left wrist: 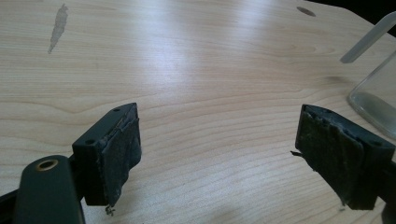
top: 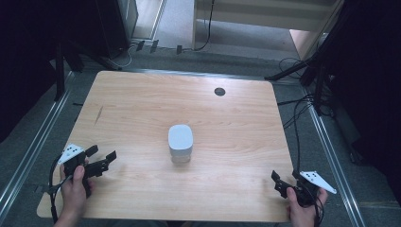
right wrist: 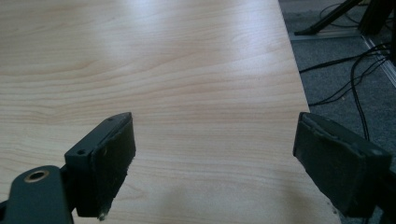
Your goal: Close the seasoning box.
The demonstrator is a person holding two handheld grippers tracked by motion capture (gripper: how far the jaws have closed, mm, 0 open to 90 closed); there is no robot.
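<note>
A clear container with a white lid point(top: 180, 143) stands upright near the middle of the wooden table point(top: 142, 104). Its glassy lower edge point(left wrist: 373, 100) shows at the right border of the left gripper view. My left gripper point(top: 100, 158) rests at the table's near left, held by a hand, jaws wide apart with nothing between them point(left wrist: 219, 154). It sits well to the left of the container. My right gripper point(top: 285, 181) is at the near right corner, also open and empty point(right wrist: 215, 158), over the table's right edge.
A small dark round hole point(top: 219, 91) sits in the table's far right part, and a dark smear point(top: 98, 115) marks the left side. Cables point(top: 298, 118) lie on the grey floor to the right. Dark stands and metal rails flank the table.
</note>
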